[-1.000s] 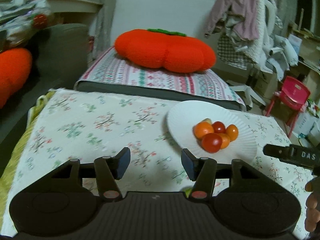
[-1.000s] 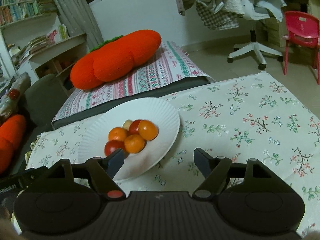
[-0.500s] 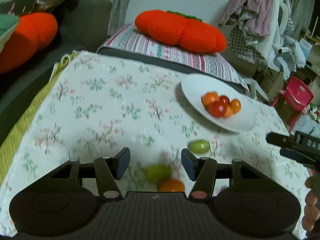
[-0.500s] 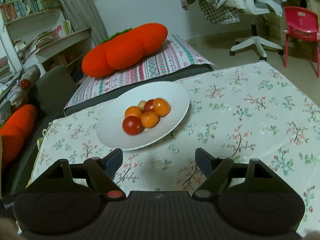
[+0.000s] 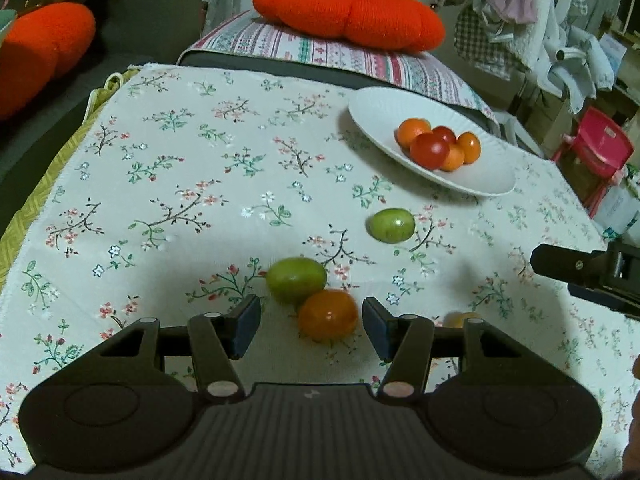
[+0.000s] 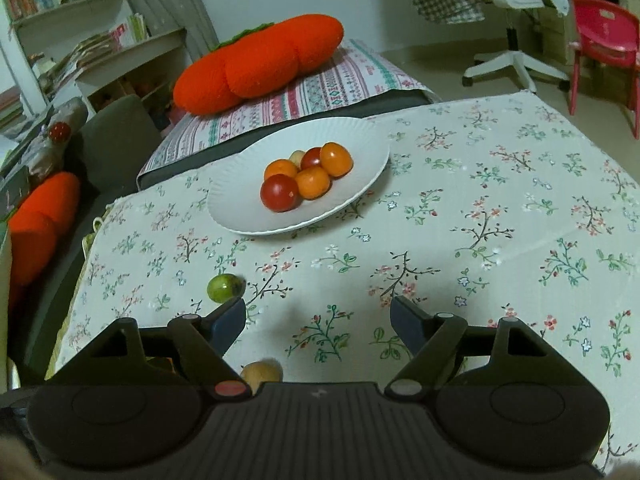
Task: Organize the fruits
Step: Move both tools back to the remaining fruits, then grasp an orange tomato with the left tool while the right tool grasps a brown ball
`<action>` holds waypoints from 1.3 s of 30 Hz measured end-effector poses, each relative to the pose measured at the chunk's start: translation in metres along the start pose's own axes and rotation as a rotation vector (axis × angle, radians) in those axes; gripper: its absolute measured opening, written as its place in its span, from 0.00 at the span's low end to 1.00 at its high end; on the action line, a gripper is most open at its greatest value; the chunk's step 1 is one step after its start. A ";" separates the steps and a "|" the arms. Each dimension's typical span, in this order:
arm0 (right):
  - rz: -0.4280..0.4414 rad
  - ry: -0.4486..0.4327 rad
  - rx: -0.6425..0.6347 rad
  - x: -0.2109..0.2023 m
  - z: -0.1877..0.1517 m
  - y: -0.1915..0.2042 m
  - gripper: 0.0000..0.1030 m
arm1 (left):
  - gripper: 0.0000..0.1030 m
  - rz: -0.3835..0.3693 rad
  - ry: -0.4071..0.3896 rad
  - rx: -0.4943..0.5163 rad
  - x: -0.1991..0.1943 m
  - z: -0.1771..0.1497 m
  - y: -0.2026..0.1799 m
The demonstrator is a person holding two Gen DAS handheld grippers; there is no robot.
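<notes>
A white paper plate (image 5: 372, 114) (image 6: 240, 208) holds several orange and red tomatoes (image 5: 430, 150) (image 6: 306, 178). On the floral cloth lie a green fruit (image 5: 391, 225) (image 6: 225, 288), a second green fruit (image 5: 296, 280), an orange fruit (image 5: 328, 315) and a yellowish fruit (image 5: 460, 319) (image 6: 261, 375). My left gripper (image 5: 311, 326) is open, with the orange fruit between its fingertips. My right gripper (image 6: 318, 322) is open and empty above the cloth; its tip shows in the left wrist view (image 5: 560, 266).
A large orange plush cushion (image 5: 348, 12) (image 6: 260, 64) lies on a striped pad behind the table. Another orange cushion (image 5: 36, 52) sits on the sofa at left. A red chair (image 6: 604, 40) and a clothes-laden swivel chair stand at right.
Both grippers pulled back and up from the plate. The loose green, orange and yellowish fruits came into view, and the orange one now lies between the left fingertips.
</notes>
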State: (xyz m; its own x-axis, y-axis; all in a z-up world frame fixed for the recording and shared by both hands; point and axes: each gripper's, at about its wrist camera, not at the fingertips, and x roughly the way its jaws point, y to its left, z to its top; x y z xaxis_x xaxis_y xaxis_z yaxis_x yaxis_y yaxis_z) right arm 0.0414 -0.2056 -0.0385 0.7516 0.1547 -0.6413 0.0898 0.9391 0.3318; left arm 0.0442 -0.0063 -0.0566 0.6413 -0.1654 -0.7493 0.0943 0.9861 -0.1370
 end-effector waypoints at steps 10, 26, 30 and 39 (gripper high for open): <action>-0.015 0.021 -0.081 0.007 -0.004 0.010 0.75 | 0.33 0.024 0.000 0.043 0.007 -0.003 -0.008; 0.110 0.197 -0.248 0.027 -0.024 0.028 0.74 | 0.24 0.010 0.008 0.008 0.003 0.002 -0.005; 0.099 0.194 -0.324 0.029 -0.029 0.038 0.71 | 0.24 0.006 0.012 0.005 0.003 0.002 -0.005; 0.072 0.165 -0.431 0.032 -0.034 0.050 0.53 | 0.24 0.003 0.018 0.013 0.003 0.001 -0.007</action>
State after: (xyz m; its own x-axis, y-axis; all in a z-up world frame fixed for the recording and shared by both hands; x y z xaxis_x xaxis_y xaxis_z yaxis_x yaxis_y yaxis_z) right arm 0.0478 -0.1434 -0.0663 0.6288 0.2381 -0.7402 -0.2651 0.9606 0.0838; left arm 0.0465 -0.0135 -0.0574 0.6279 -0.1629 -0.7611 0.1026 0.9866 -0.1265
